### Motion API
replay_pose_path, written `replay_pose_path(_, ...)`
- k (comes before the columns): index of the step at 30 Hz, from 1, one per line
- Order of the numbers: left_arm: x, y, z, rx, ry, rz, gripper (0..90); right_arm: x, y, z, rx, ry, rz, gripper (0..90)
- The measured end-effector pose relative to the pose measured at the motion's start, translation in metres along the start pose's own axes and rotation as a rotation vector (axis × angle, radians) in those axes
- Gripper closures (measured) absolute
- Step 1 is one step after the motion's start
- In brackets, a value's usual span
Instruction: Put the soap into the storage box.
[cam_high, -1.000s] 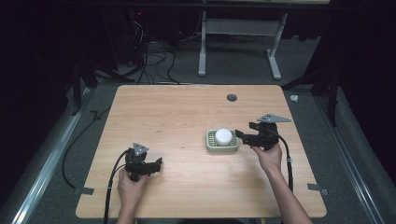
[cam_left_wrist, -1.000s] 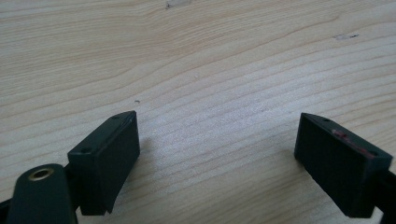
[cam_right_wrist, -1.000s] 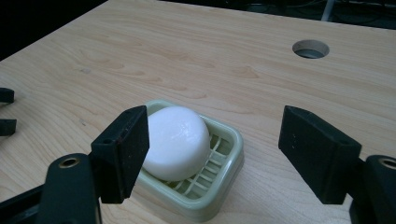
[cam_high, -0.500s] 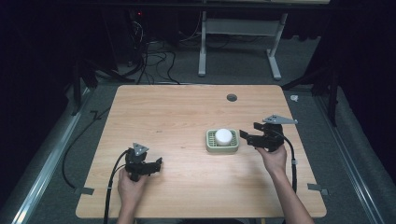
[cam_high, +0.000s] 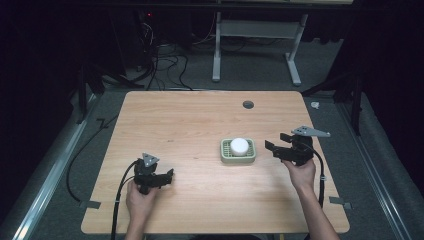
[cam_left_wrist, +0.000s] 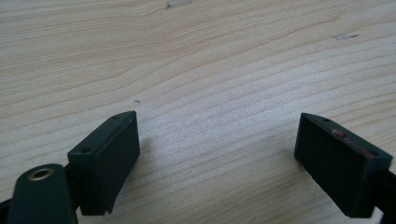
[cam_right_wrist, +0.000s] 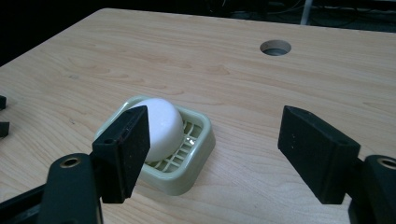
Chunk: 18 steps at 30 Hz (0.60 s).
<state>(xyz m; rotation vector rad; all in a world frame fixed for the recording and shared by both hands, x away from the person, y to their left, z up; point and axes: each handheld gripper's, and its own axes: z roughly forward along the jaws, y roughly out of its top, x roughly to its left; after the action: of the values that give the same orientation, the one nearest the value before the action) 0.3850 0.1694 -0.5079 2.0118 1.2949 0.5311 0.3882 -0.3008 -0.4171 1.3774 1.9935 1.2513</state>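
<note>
Since a second ago, my right gripper has backed away from the green dish, jaws wide and empty. White soap sits in it. I'd keep backing away slowly. My left gripper waits far off, wide, empty.

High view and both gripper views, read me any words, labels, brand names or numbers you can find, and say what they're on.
None to read. The soap, its green dish, the table and both grippers carry no legible text. A reddish smear on one left gripper pad forms no letters.
</note>
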Motion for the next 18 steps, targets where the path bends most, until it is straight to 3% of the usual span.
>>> replay_pose_path(18,0.000,0.000,0.000,0.001,0.000,0.000,14.6,-0.009,-0.011,-0.024,-0.033,-0.026,0.024,26.4)
